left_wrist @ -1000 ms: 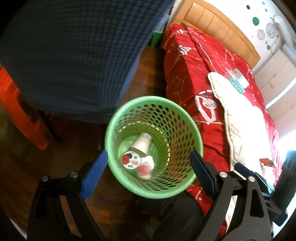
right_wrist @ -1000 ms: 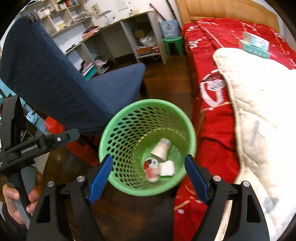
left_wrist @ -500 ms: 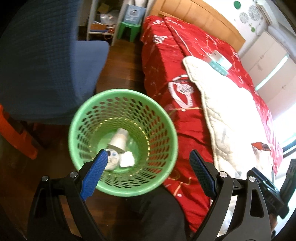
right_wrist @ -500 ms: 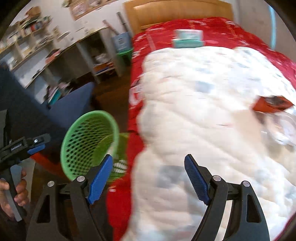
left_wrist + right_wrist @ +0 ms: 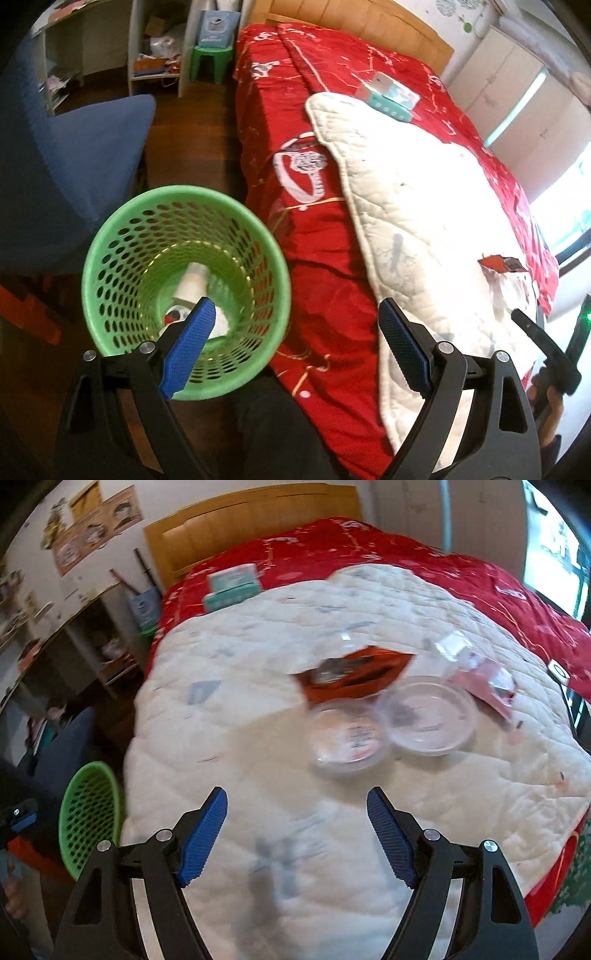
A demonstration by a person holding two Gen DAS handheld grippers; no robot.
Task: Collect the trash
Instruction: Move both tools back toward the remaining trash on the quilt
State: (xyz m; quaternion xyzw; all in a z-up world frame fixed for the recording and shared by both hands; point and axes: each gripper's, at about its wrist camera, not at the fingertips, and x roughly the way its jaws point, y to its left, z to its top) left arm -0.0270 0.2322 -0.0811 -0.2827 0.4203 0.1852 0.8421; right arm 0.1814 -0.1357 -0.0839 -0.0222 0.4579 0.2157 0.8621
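Observation:
A green perforated bin [image 5: 184,295] stands on the floor beside the bed and holds a white cup [image 5: 192,280] and other scraps. My left gripper [image 5: 295,332] is open and empty above the bin's right rim. My right gripper [image 5: 297,823] is open and empty over the white quilt [image 5: 258,709]. Ahead of it lie an orange wrapper [image 5: 351,679], two clear plastic lids [image 5: 345,734] [image 5: 430,714], clear film and a pink wrapper [image 5: 484,686]. The bin shows at the left of the right wrist view [image 5: 90,816].
A red bedspread [image 5: 314,229] covers the bed under the quilt. A teal and white box [image 5: 391,96] lies near the headboard. A blue chair [image 5: 66,155] stands left of the bin, with shelves and a green stool [image 5: 210,62] behind.
My right gripper has swung from above the bin to over the quilt, facing the trash there. My left gripper has shifted right, so the bin sits lower left in its view.

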